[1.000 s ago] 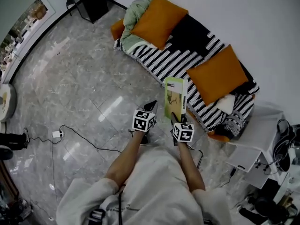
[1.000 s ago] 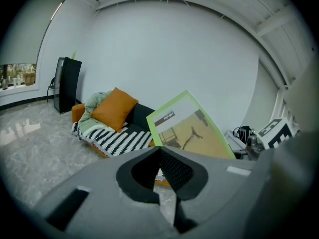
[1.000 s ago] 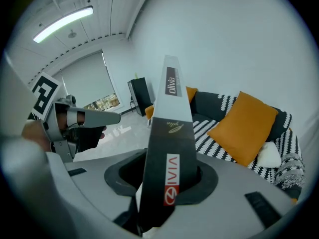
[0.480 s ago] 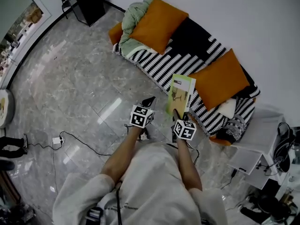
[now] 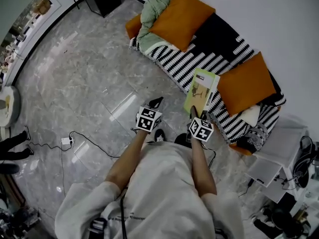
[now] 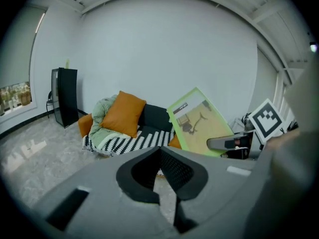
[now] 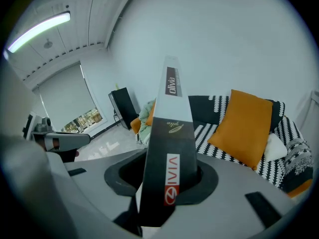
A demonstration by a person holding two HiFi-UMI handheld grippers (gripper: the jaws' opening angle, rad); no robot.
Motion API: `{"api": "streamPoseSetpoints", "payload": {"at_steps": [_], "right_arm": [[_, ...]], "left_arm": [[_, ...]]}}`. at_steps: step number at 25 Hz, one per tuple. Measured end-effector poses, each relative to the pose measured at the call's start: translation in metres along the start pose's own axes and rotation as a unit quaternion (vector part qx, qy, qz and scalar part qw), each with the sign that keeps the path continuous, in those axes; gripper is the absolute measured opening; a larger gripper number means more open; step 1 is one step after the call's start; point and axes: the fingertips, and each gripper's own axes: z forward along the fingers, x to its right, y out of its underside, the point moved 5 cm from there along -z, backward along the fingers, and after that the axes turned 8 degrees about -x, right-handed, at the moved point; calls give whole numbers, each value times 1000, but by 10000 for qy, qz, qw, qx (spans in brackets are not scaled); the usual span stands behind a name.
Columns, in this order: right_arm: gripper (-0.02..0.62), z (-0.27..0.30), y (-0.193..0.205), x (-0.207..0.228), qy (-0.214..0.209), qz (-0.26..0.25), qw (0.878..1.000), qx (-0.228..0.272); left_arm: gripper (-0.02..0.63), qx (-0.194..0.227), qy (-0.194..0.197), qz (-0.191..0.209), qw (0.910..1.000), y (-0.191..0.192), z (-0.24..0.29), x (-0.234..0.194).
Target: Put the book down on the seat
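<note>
holding the book (image 5: 202, 89) clenched in the right claw (image 5: 197, 117), above the near edge of the striped seat (image 5: 219, 59); left claw (image 5: 156, 103) closed, empty. advise reaching farther, laying it flat before release.

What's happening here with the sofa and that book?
A person stands facing a striped sofa, a gripper in each hand. The right gripper has its jaws clamped on a green book, held up at the sofa's front edge, not yet on the seat. The left gripper is empty, jaws together.
</note>
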Motion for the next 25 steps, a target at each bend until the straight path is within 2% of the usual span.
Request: {"api": "streamPoseSetpoints", "payload": {"at_steps": [6,13,19,25], "right_arm": [[150,-5,-3,-1,45,-110,9999,109],[150,4,-4,16,42,127,9999,98],[150,26,-15,8,-197,82,9998,8],[150,52,-39,16,-334,116,9993,-142]], "left_arm": [[9,76,106,-306,9994,-1,8,-9],[9,-215,236,-207,9993,16,21,5],[9,-56,86,-273,9996,-2,27,-10],[9,-127,4,-303,9995,-20,47,-22]]}}
